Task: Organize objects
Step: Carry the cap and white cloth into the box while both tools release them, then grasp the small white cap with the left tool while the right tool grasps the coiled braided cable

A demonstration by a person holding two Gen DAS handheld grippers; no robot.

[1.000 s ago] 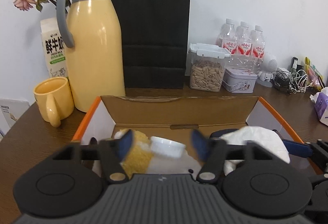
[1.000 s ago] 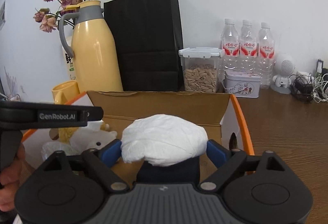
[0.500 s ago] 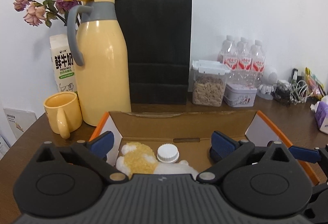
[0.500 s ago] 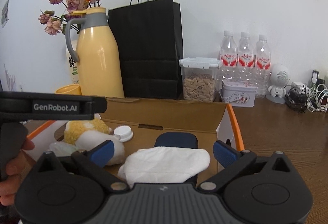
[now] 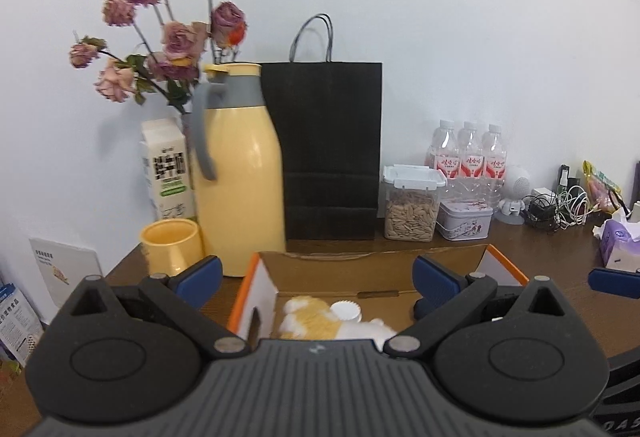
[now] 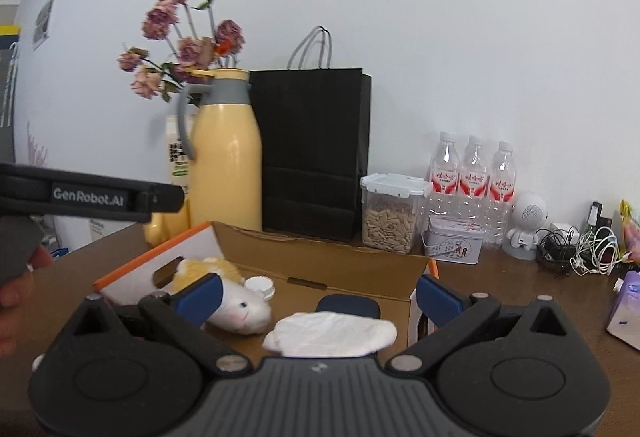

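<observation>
An open cardboard box [image 5: 360, 269] with orange edges sits on the brown table; it also shows in the right wrist view [image 6: 332, 261]. Inside lie a yellow-and-white plush toy [image 5: 308, 321] [image 6: 232, 301], a white bottle cap [image 5: 347, 311] [image 6: 259, 284], a white cloth bundle [image 6: 332, 331] and a dark blue object [image 6: 348, 305] behind it. My left gripper [image 5: 316, 277] is open and empty above the box's near side. My right gripper [image 6: 316, 295] is open and empty, above and just in front of the cloth.
Behind the box stand a yellow thermos jug [image 5: 240, 173], yellow mug [image 5: 172, 245], milk carton [image 5: 166, 169], dried flowers [image 5: 168, 37], black paper bag [image 5: 328, 153], seed jar [image 5: 412, 209], tin [image 5: 464, 223], water bottles [image 5: 466, 157], cables [image 5: 560, 205] and a tissue pack [image 5: 618, 247].
Both grippers opened and let go: the left released the plush toy, the right released the white cloth into the box. Both then rose and pulled back from the box.
</observation>
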